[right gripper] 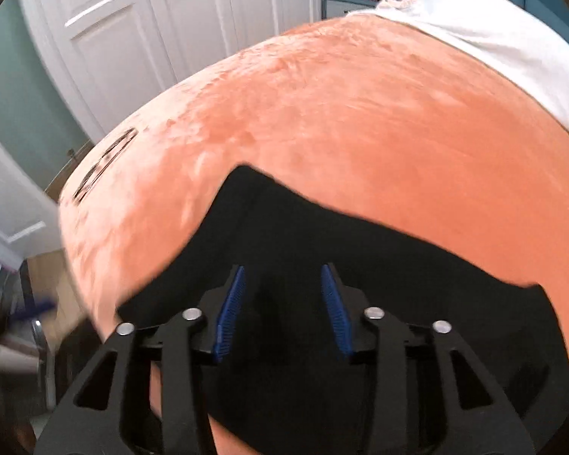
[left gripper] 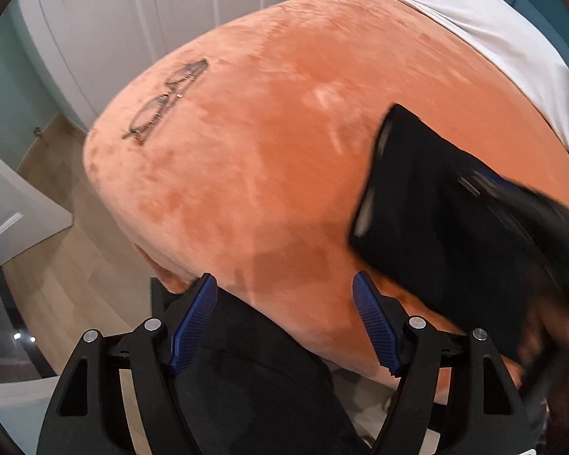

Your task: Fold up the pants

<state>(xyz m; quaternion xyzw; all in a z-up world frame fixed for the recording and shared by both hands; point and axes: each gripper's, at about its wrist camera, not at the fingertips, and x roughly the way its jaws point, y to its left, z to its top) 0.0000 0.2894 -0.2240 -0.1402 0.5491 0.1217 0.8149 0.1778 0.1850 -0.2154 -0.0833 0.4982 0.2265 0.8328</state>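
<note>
Pants point(right gripper: 360, 284), black, lie on the orange plush blanket point(right gripper: 360, 121) that covers the bed, near its front edge. In my right wrist view the dark cloth spreads under and ahead of my right gripper point(right gripper: 283, 303), its far edge uneven with one raised corner toward the left. My right gripper's blue pads point(right gripper: 231, 311) stand narrowly apart above the fabric; I see nothing pinched between them, though whether the tips touch the cloth I cannot tell, since black fabric runs behind black fingers. This view is smeared with motion blur.

In my left wrist view the left gripper point(left gripper: 284, 322) is spread wide, its blue pads point(left gripper: 193, 326) well apart with nothing pressed by them. It hangs at the front edge of the bed; dark cloth point(left gripper: 246, 371) fills the lower gap between the fingers, and orange blanket shows between the tips. To the right in that view the pants point(left gripper: 417, 208) appear as a folded dark slab with a lighter lining showing at its left edge, and my other gripper point(left gripper: 519, 208) is a blurred black shape over them.

Eyeglasses point(left gripper: 167, 100) rest on the blanket near the far left corner, well apart from the pants. A white sheet point(left gripper: 493, 45) covers the head end. White panelled doors point(right gripper: 189, 30) stand behind the bed.
</note>
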